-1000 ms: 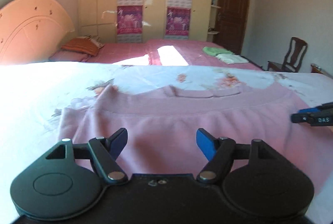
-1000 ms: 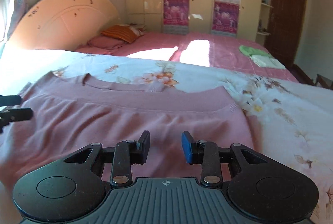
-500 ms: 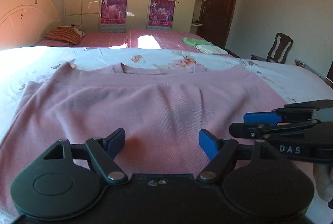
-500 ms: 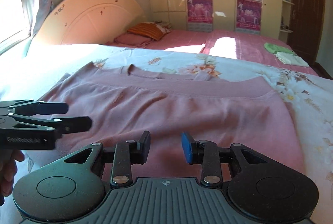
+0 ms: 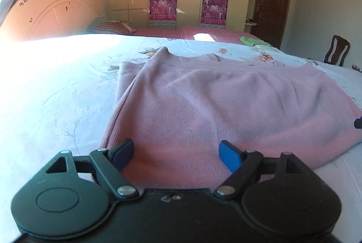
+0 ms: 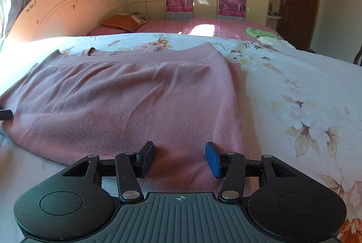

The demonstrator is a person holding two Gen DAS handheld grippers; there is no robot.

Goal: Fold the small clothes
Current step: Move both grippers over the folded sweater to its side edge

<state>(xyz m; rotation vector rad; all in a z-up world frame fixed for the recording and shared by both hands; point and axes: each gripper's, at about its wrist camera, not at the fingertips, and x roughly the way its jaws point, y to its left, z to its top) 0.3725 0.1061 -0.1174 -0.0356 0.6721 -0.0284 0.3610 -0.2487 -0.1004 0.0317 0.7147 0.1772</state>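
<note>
- The bed (image 5: 56,96) under its floral sheet carries everything; it gives under pressure, so I judge I can press into it to get a pad beneath a cloth edge.
- The pink sweater (image 5: 215,112) lies flat across the bed, already folded over on itself, neckline at the far side, near hem just in front of both cameras. It looks like soft, light ribbed knit: limp, no stiffness, likely to sag and slide on itself when lifted. I would pinch through all layers at the near corners, left and right.
- My left tongs (image 5: 175,156) hang over the near left corner, jaws wide and opening, with cloth below the gap but nothing pinched.
- My right tongs (image 6: 179,158) sit over the near right corner, jaws about half spread and opening, gripping nothing.
</note>
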